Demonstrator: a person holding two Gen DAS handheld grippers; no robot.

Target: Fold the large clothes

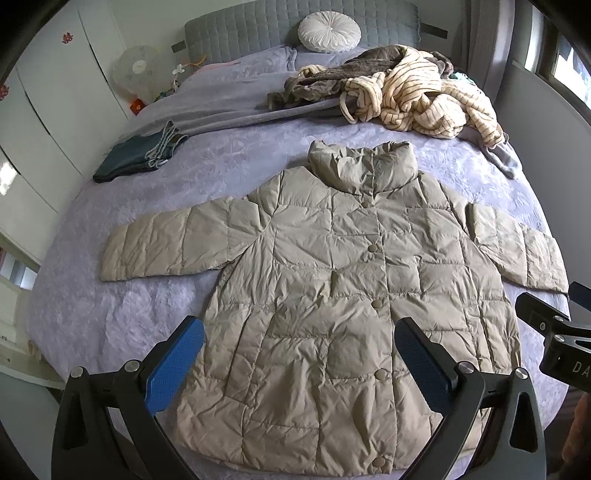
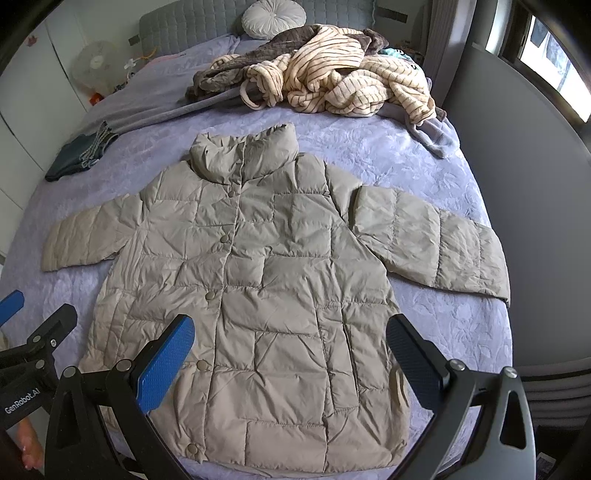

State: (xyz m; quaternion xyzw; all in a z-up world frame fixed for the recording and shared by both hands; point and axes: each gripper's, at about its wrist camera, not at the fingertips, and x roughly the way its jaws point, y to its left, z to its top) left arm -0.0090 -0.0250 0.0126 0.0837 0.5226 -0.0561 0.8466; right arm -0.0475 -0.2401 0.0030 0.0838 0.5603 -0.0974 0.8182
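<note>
A beige quilted puffer jacket (image 1: pixel 332 295) (image 2: pixel 258 280) lies flat and face up on the lavender bedspread (image 1: pixel 110 314) (image 2: pixel 424 166), buttoned, collar away from me, both sleeves spread sideways. My left gripper (image 1: pixel 301 332) hovers open above the jacket's lower half, blue pads wide apart with nothing between them. My right gripper (image 2: pixel 291 330) is likewise open over the hem area, holding nothing. The body of the right gripper shows at the right edge of the left wrist view, and the left gripper's body at the left edge of the right wrist view.
A heap of striped cream and brown garments (image 1: pixel 406 92) (image 2: pixel 332 81) lies near the headboard. Folded dark jeans (image 1: pixel 140 155) (image 2: pixel 79 155) rest at the bed's left side. A round white cushion (image 1: pixel 328 31) leans on the grey headboard. A fan (image 1: pixel 138 70) and white wardrobe stand left; a wall is to the right.
</note>
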